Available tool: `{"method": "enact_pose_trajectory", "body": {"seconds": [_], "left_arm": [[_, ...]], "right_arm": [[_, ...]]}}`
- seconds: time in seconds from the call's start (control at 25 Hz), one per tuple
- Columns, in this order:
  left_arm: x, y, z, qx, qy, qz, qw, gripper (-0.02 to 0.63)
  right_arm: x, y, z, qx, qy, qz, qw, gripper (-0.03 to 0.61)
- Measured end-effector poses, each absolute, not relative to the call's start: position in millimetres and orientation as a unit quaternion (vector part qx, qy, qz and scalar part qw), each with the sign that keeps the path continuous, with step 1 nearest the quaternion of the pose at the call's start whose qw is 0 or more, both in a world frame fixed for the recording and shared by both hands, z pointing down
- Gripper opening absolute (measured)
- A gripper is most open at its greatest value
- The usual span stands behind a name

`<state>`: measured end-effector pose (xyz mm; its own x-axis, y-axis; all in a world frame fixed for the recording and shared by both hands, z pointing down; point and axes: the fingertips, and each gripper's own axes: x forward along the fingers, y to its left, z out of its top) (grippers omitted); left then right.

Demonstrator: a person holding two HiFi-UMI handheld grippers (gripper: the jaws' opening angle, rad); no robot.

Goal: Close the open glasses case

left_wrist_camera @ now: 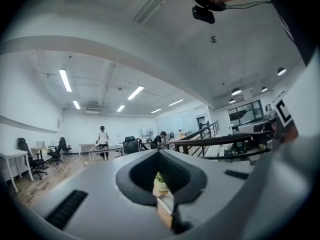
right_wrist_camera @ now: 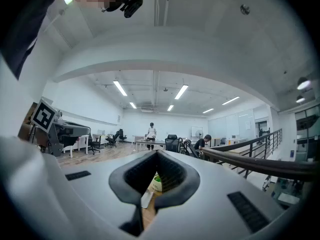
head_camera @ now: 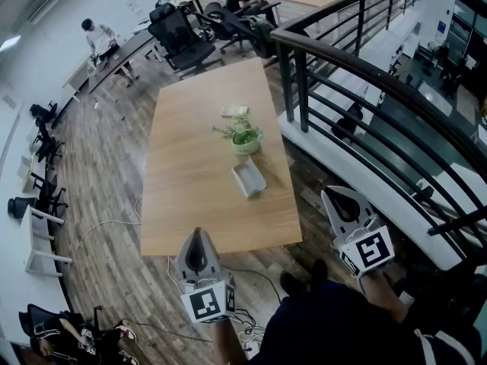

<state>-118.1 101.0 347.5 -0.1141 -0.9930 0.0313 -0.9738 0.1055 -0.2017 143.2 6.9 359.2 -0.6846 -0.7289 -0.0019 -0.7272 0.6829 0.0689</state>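
Note:
The open grey glasses case (head_camera: 248, 179) lies on the wooden table (head_camera: 190, 204), towards its near right side, lid up. My left gripper (head_camera: 198, 236) hovers just off the table's near edge, jaws together and holding nothing. Over the floor to the table's right, my right gripper (head_camera: 333, 195) is also shut and empty. Both point level towards the case, well short of it. Through the slit of the jaws, the left gripper view shows the case (left_wrist_camera: 165, 202), and the right gripper view shows the case (right_wrist_camera: 146, 199) too.
A small green plant in a pale pot (head_camera: 246, 138) stands just beyond the case, with a small box (head_camera: 234, 112) behind it. A dark metal railing (head_camera: 358, 74) runs along the right. Office chairs and desks with people stand farther back.

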Motion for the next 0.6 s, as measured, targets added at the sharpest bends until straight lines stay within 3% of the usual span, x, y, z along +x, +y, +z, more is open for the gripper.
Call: {"method": "enact_pose_trajectory", "body": {"seconds": [0.6], "left_arm": [[-87,99,337,-0.642,0.758,-0.103,0.053,0.0]], "right_arm": [[188,-4,364,0.385,-0.923,-0.005,-0.018,0.014]]}}
